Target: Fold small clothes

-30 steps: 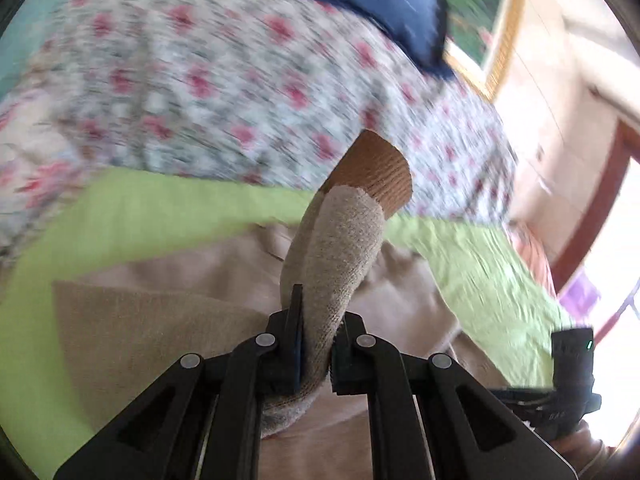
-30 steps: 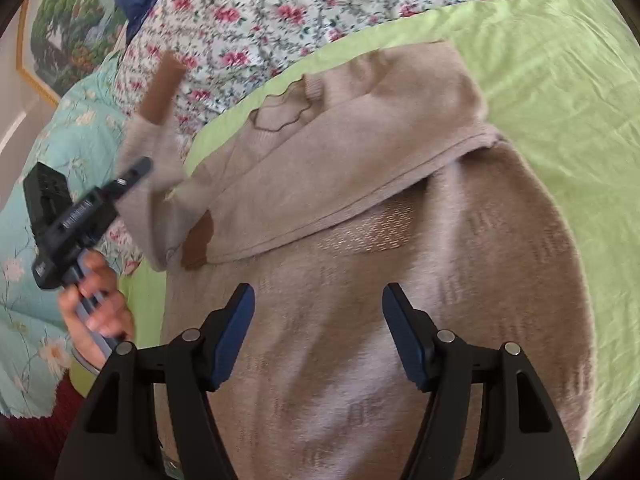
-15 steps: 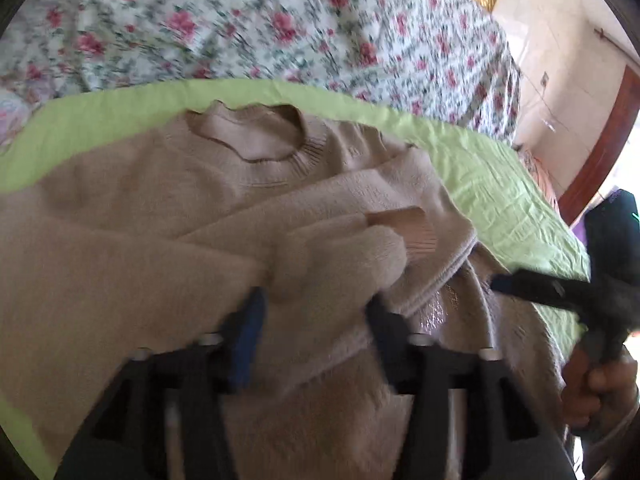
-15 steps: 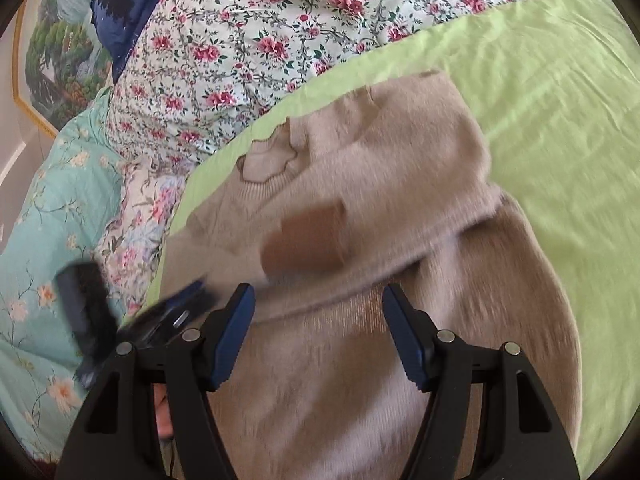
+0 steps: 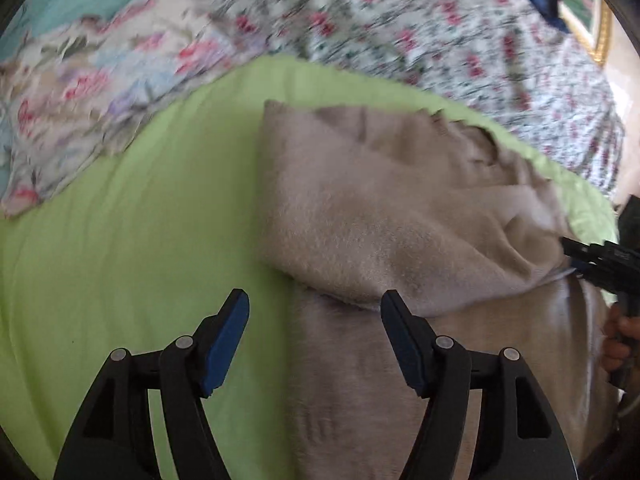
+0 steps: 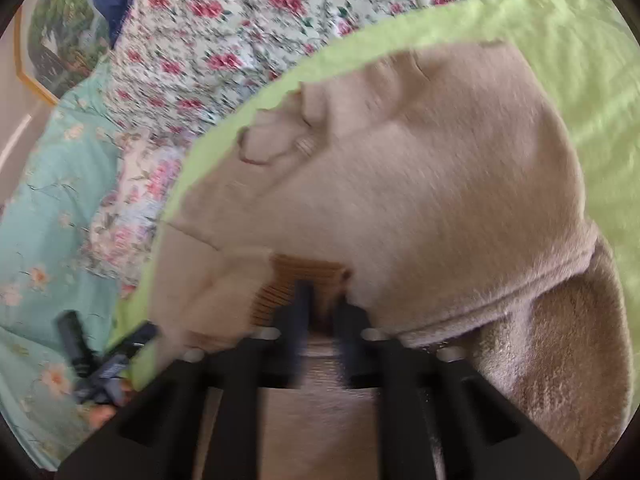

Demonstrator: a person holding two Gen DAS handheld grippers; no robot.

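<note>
Sweater [image 6: 420, 200] on sheet [image 5: 120, 260], sleeve folded across it; quilt [image 6: 224, 40] behind; pillow [image 5: 80, 92] behind on left.

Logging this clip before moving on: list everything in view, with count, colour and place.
sweater: one, beige, sleeves folded across, lying on the green sheet.
cuff: one, brown ribbed, at the right gripper's fingers.
green sheet: one, lime, under the sweater.
floral bedding: pink-on-white, beyond the sheet.
teal bedding: one, flowered, at the left in the right wrist view.
framed picture: one, gold frame, on the wall.
left gripper: black, blue pads, opening, nothing between.
right gripper: black, closing on the cuff.
hand: one, on the right gripper's handle.
</note>
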